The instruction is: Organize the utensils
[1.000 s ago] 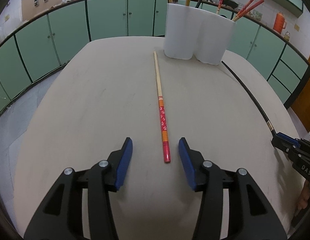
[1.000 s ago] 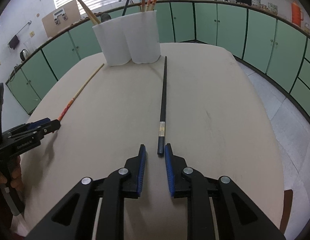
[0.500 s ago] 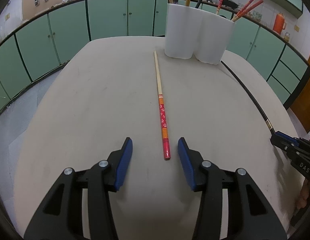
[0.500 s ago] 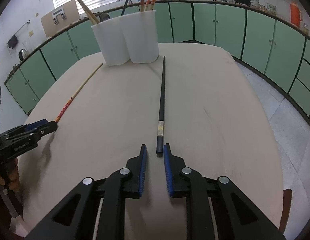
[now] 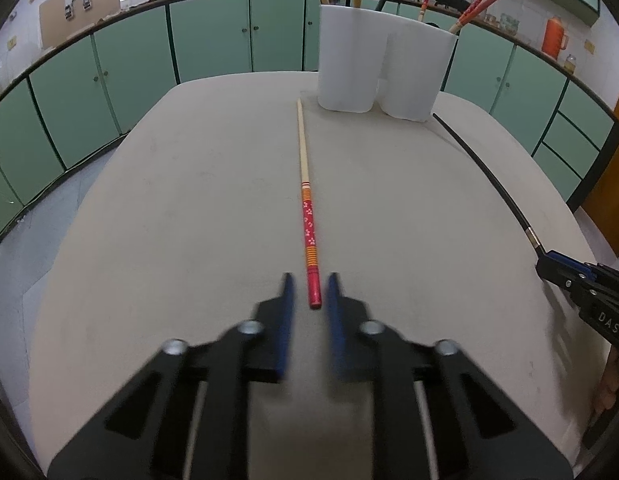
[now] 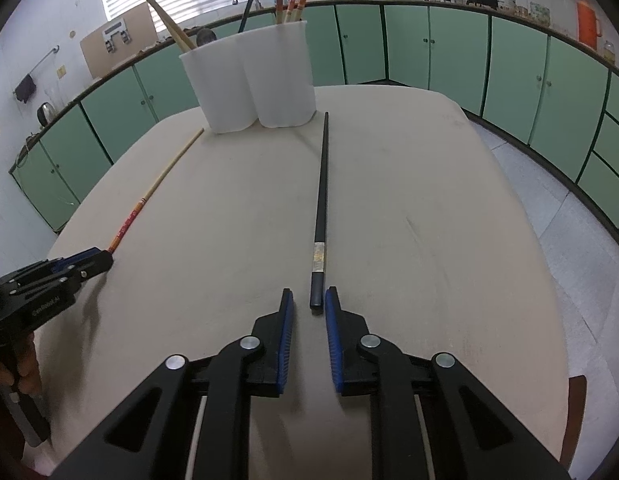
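Observation:
A chopstick with a red patterned handle [image 5: 309, 224] lies lengthwise on the beige table [image 5: 189, 220]. Its red end sits between the tips of my left gripper [image 5: 309, 288], whose jaws are blurred and closing, with a narrow gap still on each side. A black chopstick [image 6: 322, 200] lies parallel to it. Its near end rests between the blue pads of my right gripper [image 6: 309, 300], which stands narrowly open, not pressing. A white two-part utensil holder [image 5: 385, 60] with several chopsticks stands at the far end. The right wrist view shows the left gripper [image 6: 103, 260] and the red chopstick [image 6: 149, 196].
Green cabinets [image 5: 209, 36] ring the room beyond the table's edges. The right gripper [image 5: 547, 262] appears at the right of the left wrist view, at the black chopstick's [image 5: 489, 176] end. A hand [image 6: 25, 372] holds the left gripper's handle.
The left jaws have swung in from wide apart to a narrow gap around the red chopstick's end. The right jaws narrowed slightly. Both chopsticks lie where they were.

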`<move>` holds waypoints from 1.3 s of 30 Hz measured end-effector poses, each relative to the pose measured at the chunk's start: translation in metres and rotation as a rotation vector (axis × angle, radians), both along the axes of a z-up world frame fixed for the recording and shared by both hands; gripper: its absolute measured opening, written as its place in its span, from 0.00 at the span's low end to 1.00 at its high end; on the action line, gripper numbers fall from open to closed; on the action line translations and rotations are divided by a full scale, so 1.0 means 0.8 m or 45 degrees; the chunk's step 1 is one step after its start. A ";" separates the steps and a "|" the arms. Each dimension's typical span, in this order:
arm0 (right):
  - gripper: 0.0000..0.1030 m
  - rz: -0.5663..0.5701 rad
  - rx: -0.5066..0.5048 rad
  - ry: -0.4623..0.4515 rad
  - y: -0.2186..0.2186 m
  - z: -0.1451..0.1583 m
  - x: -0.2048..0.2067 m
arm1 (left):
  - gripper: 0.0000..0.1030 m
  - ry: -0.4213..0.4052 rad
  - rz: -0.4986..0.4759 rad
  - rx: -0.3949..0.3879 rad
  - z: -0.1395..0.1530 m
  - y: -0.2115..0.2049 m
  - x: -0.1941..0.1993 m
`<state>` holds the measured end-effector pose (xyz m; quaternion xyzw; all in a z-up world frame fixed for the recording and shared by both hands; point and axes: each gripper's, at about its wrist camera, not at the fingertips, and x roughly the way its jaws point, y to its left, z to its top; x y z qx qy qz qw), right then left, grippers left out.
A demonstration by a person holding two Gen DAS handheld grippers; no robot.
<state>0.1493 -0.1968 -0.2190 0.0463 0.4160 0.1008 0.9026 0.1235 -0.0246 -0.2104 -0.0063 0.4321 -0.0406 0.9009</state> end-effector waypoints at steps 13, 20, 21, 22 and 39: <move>0.06 -0.009 -0.038 -0.045 -0.003 0.021 -0.004 | 0.05 -0.118 -0.009 0.033 0.039 0.001 -0.018; 0.06 -0.009 -0.075 -0.179 -0.011 0.079 -0.016 | 0.05 -0.287 -0.025 0.046 0.105 0.003 -0.033; 0.06 -0.007 -0.080 -0.202 -0.013 0.090 -0.017 | 0.05 -0.310 -0.029 0.043 0.114 0.003 -0.033; 0.06 -0.005 -0.084 -0.223 -0.014 0.100 -0.018 | 0.05 -0.340 -0.034 0.036 0.126 0.002 -0.032; 0.06 0.191 0.042 -0.424 -0.017 0.257 0.028 | 0.05 -0.609 -0.131 -0.042 0.263 -0.022 0.006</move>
